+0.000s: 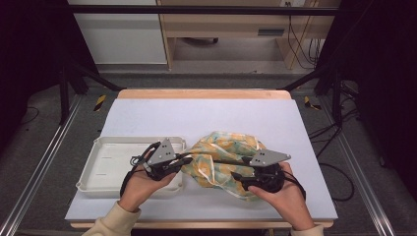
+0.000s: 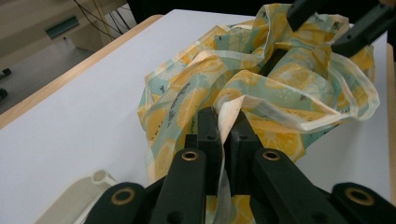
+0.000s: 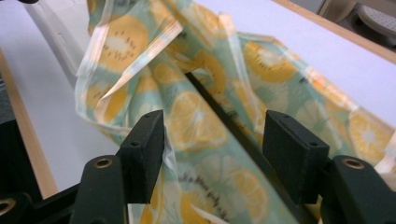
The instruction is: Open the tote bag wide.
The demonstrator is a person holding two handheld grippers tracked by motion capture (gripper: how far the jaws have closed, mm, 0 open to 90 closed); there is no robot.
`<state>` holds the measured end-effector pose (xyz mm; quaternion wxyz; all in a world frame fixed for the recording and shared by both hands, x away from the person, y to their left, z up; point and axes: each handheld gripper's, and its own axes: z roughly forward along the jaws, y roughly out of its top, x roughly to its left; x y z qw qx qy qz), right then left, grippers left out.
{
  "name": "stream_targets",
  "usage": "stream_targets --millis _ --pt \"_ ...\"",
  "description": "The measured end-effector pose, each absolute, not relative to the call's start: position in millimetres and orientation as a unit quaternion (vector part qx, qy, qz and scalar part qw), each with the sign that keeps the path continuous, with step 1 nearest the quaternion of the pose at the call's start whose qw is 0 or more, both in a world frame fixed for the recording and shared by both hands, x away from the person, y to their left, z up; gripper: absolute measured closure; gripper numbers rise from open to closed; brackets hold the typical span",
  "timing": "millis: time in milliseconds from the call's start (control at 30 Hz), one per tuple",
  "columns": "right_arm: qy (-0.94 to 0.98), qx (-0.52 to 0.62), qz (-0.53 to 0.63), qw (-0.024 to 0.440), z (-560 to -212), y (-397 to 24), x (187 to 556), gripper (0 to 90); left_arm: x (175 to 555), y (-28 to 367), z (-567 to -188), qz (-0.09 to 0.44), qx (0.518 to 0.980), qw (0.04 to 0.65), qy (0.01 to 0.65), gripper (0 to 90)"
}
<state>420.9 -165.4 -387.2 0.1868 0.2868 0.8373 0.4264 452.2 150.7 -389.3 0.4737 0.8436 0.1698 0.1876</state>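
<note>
A crumpled bag (image 1: 223, 156) printed with yellow lemon slices on pale green lies on the white table mat, just right of the tray. My left gripper (image 1: 188, 160) comes in from the left, and its jaws are shut on a pale strap of the bag (image 2: 280, 79) at the gripper's tips (image 2: 224, 119). My right gripper (image 1: 238, 175) sits at the bag's near right side. Its jaws (image 3: 212, 135) stand apart, with the bag's fabric (image 3: 275, 84) draped between them and not pinched. The right gripper (image 2: 336, 23) also hangs over the bag's far side in the left gripper view.
A shallow white tray (image 1: 105, 147) lies on the left of the mat, under my left hand; its rim (image 2: 88, 184) shows beside the left jaws. The table's wooden edge (image 1: 204, 93) runs along the far side. Metal frame rails flank the table.
</note>
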Motion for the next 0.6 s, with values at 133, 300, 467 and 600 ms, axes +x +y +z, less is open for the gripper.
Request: stream_targets --millis 133,300,467,600 --pt "0.832 0.284 0.437 0.190 -374 -168 418 40.6 455 153 -391 0.192 0.843 0.471 0.176 85.9" --pt "0.827 0.292 0.439 0.195 -371 -176 415 40.5 459 157 -395 0.189 0.842 0.472 0.182 85.9" --pt "0.814 0.311 0.448 0.201 -368 -185 421 40.8 460 157 -397 0.191 0.846 0.466 0.176 85.9" --pt "0.808 0.332 0.440 0.208 -369 -190 431 43.2 459 157 -396 0.189 0.845 0.468 0.174 85.9"
